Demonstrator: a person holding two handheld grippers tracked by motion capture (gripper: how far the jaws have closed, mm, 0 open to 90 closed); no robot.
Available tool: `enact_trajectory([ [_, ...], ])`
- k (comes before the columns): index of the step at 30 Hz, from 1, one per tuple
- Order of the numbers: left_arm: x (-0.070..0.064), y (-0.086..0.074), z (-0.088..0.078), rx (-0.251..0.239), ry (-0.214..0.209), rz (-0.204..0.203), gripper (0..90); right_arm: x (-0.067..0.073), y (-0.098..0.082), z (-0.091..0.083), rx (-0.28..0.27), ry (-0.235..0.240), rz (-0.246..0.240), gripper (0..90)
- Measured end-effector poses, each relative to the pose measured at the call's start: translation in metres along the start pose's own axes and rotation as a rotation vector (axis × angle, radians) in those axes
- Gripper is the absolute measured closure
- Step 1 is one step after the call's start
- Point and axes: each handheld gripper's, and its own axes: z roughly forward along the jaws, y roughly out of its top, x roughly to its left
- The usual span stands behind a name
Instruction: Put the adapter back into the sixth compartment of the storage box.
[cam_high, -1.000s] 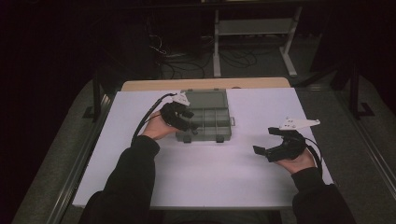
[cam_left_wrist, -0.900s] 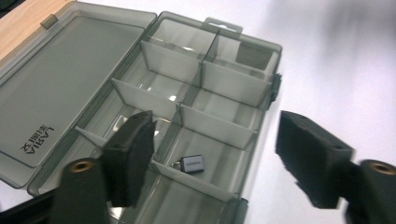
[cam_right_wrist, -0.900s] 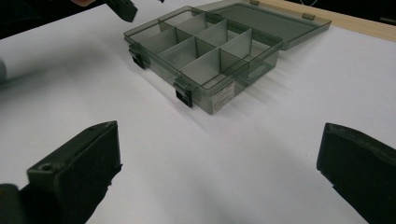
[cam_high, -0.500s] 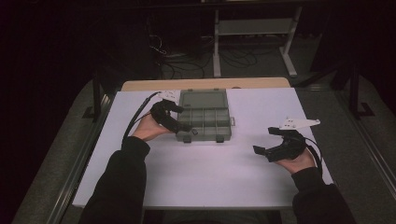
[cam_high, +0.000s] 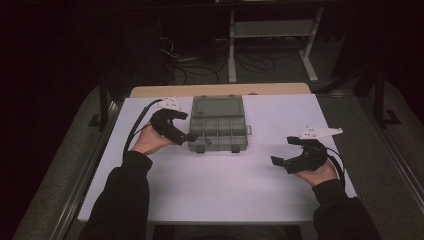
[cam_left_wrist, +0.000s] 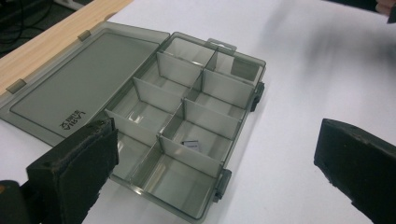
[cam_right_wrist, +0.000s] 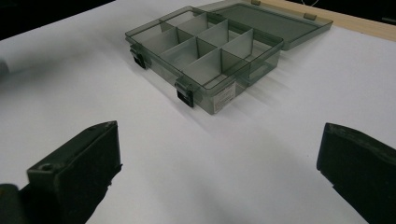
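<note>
Left tongs (cam_high: 191, 136): I see my left hand (cam_high: 146, 141) angled in from the counter's left, jaws spread wide, tips just beside the near-left corner of the organiser box (cam_high: 218, 125).
Right tongs (cam_high: 275, 161): held low near the counter's (cam_high: 200, 200) right edge, jaws apart, pointing left, well apart from the box.
Box: mid-counter toward the far side, lid (cam_left_wrist: 79, 88) laid open flat; a small dark piece (cam_left_wrist: 191, 144) lies in one compartment.
Change: my left hand has drawn back leftward off the box; the right stays put.
</note>
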Motion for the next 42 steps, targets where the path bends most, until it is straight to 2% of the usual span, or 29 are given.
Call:
enact_trajectory([
  [5, -0.005, -0.004, -0.007, -0.009, 0.009, 0.012, 0.0, 0.000, 0.000, 0.000, 0.001, -0.001, 0.002, 0.0],
  [12, -0.006, -0.015, -0.018, -0.023, 0.021, -0.003, 0.0, 0.000, 0.000, -0.001, 0.000, -0.002, 0.002, 0.0],
  [14, -0.007, -0.020, -0.023, -0.014, 0.037, -0.005, 0.0, 0.000, 0.000, 0.000, 0.001, -0.001, 0.002, 0.0],
  [20, -0.006, -0.031, -0.037, -0.037, 0.064, -0.026, 0.0, 0.000, 0.000, 0.000, 0.002, -0.003, 0.001, 0.0],
  [31, -0.005, -0.045, -0.049, -0.047, 0.086, -0.052, 0.0, 0.000, -0.001, -0.001, 0.003, -0.004, 0.002, 0.0],
  [34, -0.005, -0.045, -0.049, -0.047, 0.086, -0.052, 0.0, 0.000, -0.001, -0.001, 0.003, -0.004, 0.002, 0.0],
  [35, -0.007, -0.050, -0.052, -0.058, 0.076, -0.061, 0.0, 0.000, -0.001, -0.001, 0.003, -0.005, 0.002, 0.0],
  [42, -0.011, -0.058, -0.056, -0.046, 0.085, -0.054, 0.0, 0.001, -0.001, 0.000, 0.004, -0.005, 0.002, 0.0],
])
